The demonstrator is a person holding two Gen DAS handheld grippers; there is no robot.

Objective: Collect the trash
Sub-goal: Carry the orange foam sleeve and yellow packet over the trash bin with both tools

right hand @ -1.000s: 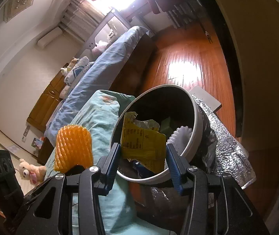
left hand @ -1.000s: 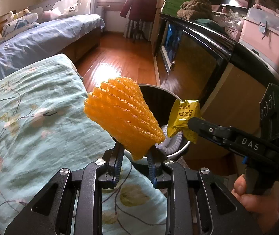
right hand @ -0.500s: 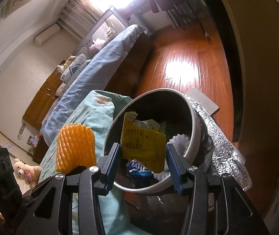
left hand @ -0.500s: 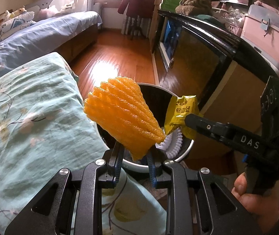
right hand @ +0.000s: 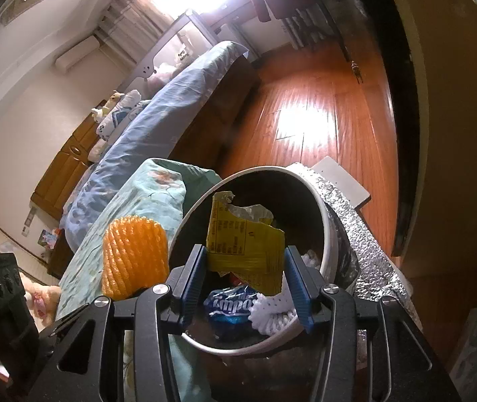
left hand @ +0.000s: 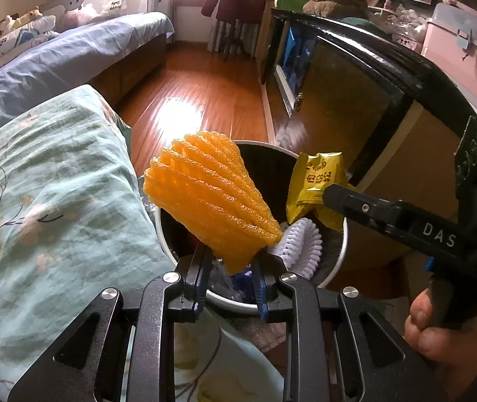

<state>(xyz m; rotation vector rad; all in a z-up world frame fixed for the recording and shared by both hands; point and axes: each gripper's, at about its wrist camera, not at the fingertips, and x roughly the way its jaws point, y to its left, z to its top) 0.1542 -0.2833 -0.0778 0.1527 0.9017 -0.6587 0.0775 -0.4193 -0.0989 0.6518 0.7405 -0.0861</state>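
1. Left gripper [left hand: 230, 269]: one orange foam net [left hand: 210, 197] clamped between its jaws, at frame centre of the left view, over the bin's near rim.
2. Right gripper [right hand: 243, 283]: one torn yellow wrapper [right hand: 243, 243] pinched between its jaws, held above the bin mouth at centre.
3. One white-rimmed bin [right hand: 325, 234], lower centre. Inside: one blue wrapper [right hand: 230, 306], one white foam net [right hand: 273, 308].
4. One floral quilt [left hand: 47, 194], left of the bin.
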